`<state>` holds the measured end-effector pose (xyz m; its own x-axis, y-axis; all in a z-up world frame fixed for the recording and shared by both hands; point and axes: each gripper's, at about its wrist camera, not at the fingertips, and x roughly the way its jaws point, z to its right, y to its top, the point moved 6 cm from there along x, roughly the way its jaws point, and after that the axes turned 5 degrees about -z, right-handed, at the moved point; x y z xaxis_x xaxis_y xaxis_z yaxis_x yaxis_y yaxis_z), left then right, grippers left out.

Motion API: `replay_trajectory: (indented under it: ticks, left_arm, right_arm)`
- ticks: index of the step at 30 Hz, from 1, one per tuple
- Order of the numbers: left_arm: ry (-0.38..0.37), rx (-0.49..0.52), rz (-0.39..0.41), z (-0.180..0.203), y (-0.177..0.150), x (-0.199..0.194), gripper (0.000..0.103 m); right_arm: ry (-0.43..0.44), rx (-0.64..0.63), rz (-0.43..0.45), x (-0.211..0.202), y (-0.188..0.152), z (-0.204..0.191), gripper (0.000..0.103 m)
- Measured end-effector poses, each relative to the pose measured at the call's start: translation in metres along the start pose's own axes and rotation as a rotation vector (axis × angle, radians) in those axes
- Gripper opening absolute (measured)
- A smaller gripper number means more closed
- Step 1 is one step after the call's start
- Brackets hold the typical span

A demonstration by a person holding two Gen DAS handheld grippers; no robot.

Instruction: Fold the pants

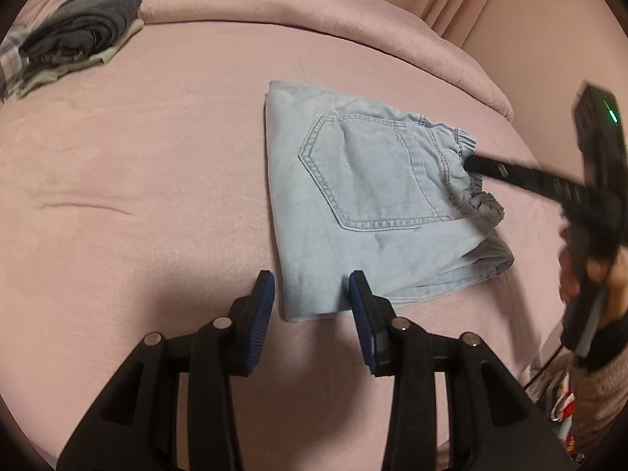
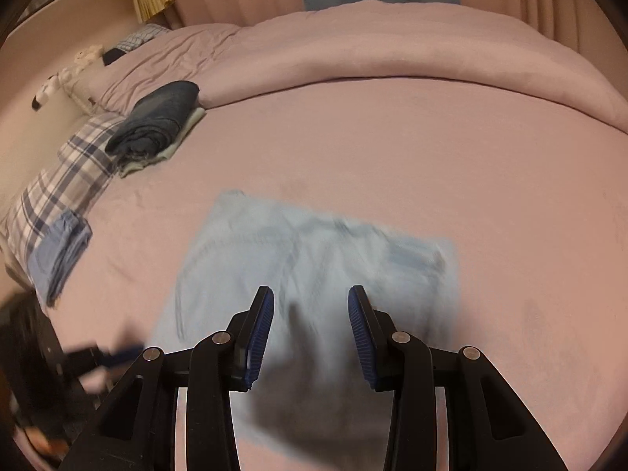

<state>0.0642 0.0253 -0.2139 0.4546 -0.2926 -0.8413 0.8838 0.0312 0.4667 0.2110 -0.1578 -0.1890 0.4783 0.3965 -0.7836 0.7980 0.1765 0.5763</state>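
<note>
Light blue denim pants (image 1: 373, 204) lie folded into a compact rectangle on the pink bed, back pocket up, elastic waistband at the right. My left gripper (image 1: 312, 290) is open and empty, its jaws standing either side of the fold's near corner. My right gripper (image 2: 310, 306) is open and empty, hovering over the pants (image 2: 314, 259), which are motion-blurred in the right wrist view. In the left wrist view the right gripper (image 1: 477, 167) reaches in from the right, its tip over the waistband.
A stack of folded dark clothes (image 1: 78, 35) sits at the far left of the bed (image 1: 157, 180). A rolled pink duvet (image 1: 314, 11) runs along the back. A plaid pillow (image 2: 59, 188) and blue folded cloth (image 2: 59, 251) lie at the left.
</note>
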Motion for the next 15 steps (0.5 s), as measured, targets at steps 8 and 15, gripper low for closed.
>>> replay_trajectory:
  ticks: [8,15]
  left_arm:
    - [0.027,0.011,0.038,-0.003,0.012,-0.015,0.039]
    - [0.041,0.014,0.060,-0.006,0.025,-0.020,0.051]
  right_arm:
    - [-0.120,-0.078,-0.032,0.007,-0.049,0.012,0.042]
    - [0.051,0.115,-0.024,-0.003,-0.043,0.031,0.053]
